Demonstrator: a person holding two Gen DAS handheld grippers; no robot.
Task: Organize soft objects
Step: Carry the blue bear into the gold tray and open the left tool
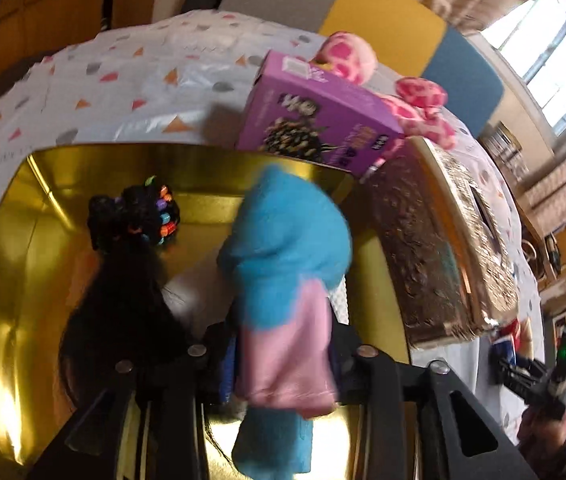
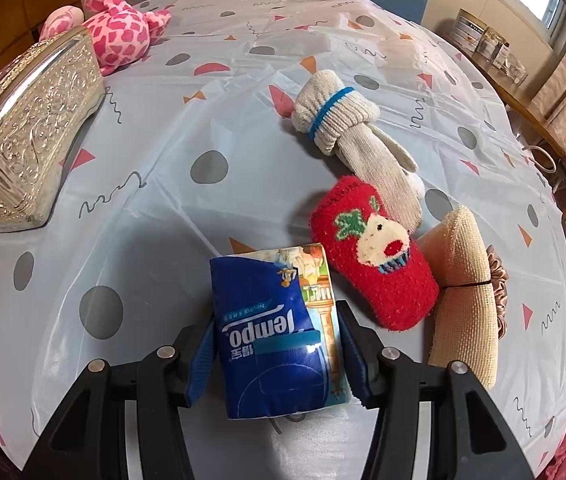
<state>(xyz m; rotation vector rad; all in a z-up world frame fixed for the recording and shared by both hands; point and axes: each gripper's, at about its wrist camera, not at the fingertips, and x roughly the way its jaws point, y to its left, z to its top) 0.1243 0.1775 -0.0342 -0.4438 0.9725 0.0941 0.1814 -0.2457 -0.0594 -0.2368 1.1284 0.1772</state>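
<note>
Turquoise-and-pink plush toy (image 1: 283, 280) hangs between the left gripper's (image 1: 283, 364) loosened jaws over the gold box (image 1: 11, 280), beside dark hair accessories (image 1: 131, 216). Best dropped centrally, clear of the purple carton (image 1: 315, 120) leaning on the far rim. Right gripper (image 2: 279, 344) clamps a tissue pack (image 2: 279, 328) above open tablecloth (image 2: 155, 168).

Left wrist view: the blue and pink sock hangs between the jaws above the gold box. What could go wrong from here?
1. The blue and pink sock hangs near the gold box's right wall; it may drape over the rim rather than land inside.
2. The purple carton overhangs the box's far edge, so a bump could tip it in.
3. The sock could land on the black hair piece already inside and bury it.
</note>
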